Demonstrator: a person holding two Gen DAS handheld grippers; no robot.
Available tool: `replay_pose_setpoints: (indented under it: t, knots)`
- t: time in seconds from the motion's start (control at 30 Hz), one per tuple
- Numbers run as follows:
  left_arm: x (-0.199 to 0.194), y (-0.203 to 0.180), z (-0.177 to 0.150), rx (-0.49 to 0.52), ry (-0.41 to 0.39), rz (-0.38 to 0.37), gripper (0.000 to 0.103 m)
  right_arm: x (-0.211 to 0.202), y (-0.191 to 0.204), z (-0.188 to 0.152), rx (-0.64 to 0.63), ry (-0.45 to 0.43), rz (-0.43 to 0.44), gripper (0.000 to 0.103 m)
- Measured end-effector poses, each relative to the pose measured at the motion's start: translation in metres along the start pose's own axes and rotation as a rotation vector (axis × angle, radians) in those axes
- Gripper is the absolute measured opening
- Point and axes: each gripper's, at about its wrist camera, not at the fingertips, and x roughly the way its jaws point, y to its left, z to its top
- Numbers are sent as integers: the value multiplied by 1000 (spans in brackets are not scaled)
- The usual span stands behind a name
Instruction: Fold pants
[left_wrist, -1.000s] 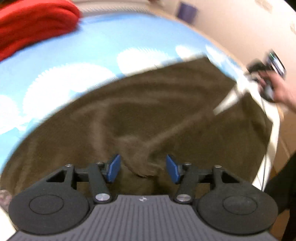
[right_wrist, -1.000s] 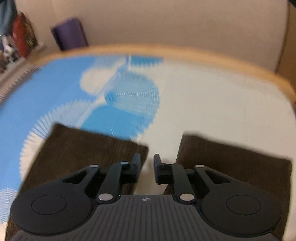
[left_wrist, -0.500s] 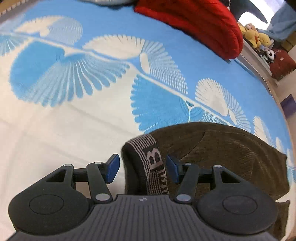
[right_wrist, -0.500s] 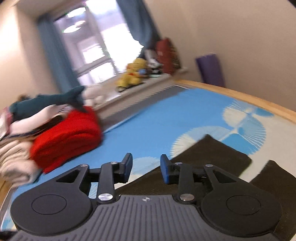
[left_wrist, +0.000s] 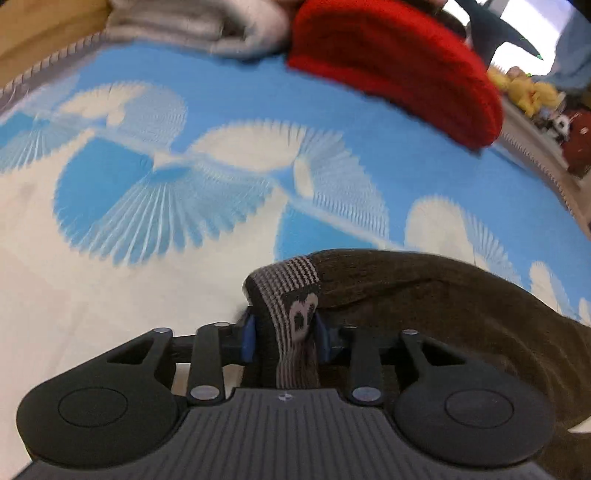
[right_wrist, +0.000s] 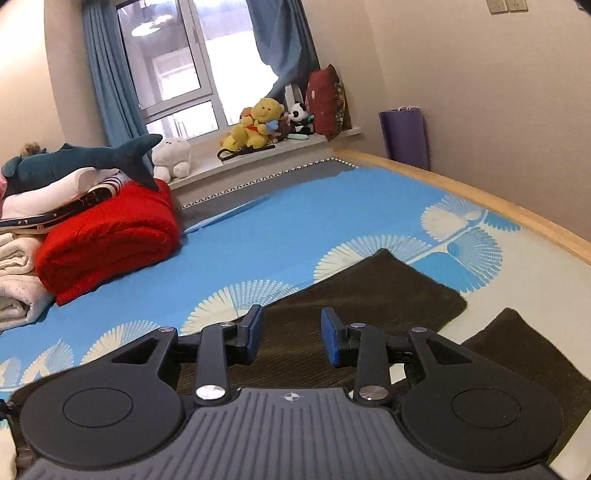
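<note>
Left gripper (left_wrist: 283, 334): jaws pinching striped waistband (left_wrist: 291, 291) of brown pants (left_wrist: 443, 295), band bunched between blue pads. Pants lying on blue-and-white patterned bedspread (left_wrist: 184, 147), 2 legs spread toward foot of bed in right view. Right gripper (right_wrist: 291, 336): jaws spread, holding nothing, hovering over pants leg (right_wrist: 369, 291). Red folded blanket (right_wrist: 107, 236) well apart, near window side.
</note>
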Motion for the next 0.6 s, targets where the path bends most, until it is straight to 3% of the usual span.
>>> replay_pose_setpoints:
  t: [0.1,0.2,0.3,0.43,0.5,0.6]
  knots:
    - [-40,9,2,-18,-33,94,47,2,5,-2,-24,13,7,36]
    - [-68,18,-9,-13,39,44,49,5,7,1,-34,20,33,36]
    - [-81,22,-47,66,135,-24,72,4,8,4,-26,26,63,36]
    - [-65,28,-110,147,202,-15,72,-3,4,4,-2,25,92,36]
    - [-46,32,-126,174,299,-47,71,-8,0,5,6,16,89,36]
    - [-34,28,-146,292,335,-13,69,-17,-11,3,13,12,68,36]
